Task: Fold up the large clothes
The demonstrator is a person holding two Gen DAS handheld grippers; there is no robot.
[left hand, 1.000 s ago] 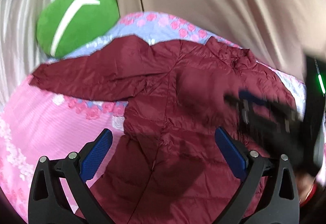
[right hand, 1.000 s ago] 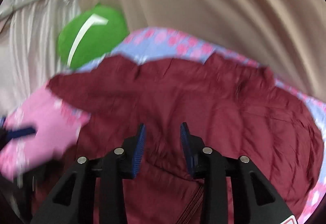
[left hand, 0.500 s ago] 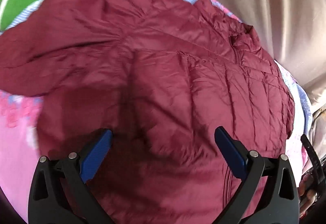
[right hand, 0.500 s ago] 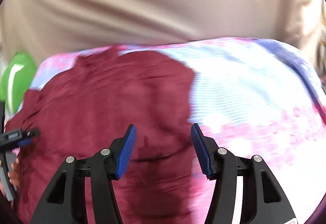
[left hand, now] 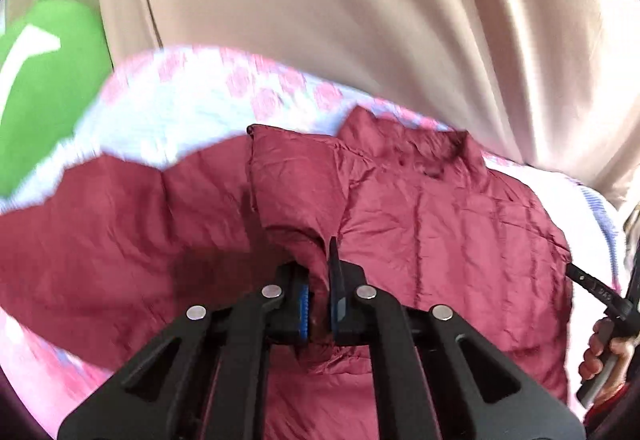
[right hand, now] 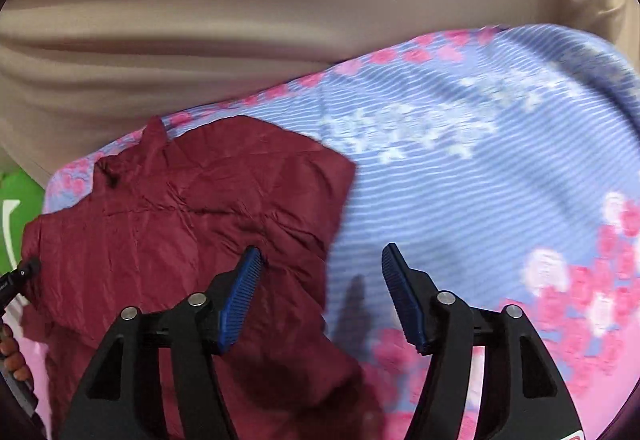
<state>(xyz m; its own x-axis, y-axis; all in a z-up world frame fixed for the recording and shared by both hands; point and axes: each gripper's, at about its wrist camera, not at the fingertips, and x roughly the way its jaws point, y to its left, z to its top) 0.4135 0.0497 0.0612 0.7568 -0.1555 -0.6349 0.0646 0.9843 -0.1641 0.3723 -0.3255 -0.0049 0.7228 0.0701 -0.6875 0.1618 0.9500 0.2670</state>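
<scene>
A maroon quilted jacket (left hand: 440,224) lies spread on a bed; it also shows in the right wrist view (right hand: 180,207). My left gripper (left hand: 318,304) is shut on a pinched-up ridge of the jacket fabric near its middle and holds it lifted. My right gripper (right hand: 320,292) is open and empty, low over the jacket's right edge, its left finger over the fabric and its right finger over the sheet. The right gripper's tip (left hand: 592,286) shows at the right edge of the left wrist view.
The bed has a pink and blue floral sheet (right hand: 480,175). A green cushion (left hand: 44,87) lies at the far left. A beige curtain (left hand: 360,19) hangs behind the bed.
My left gripper has closed on the jacket fabric and lifted a fold. My right gripper has opened wider and moved toward the jacket's right edge.
</scene>
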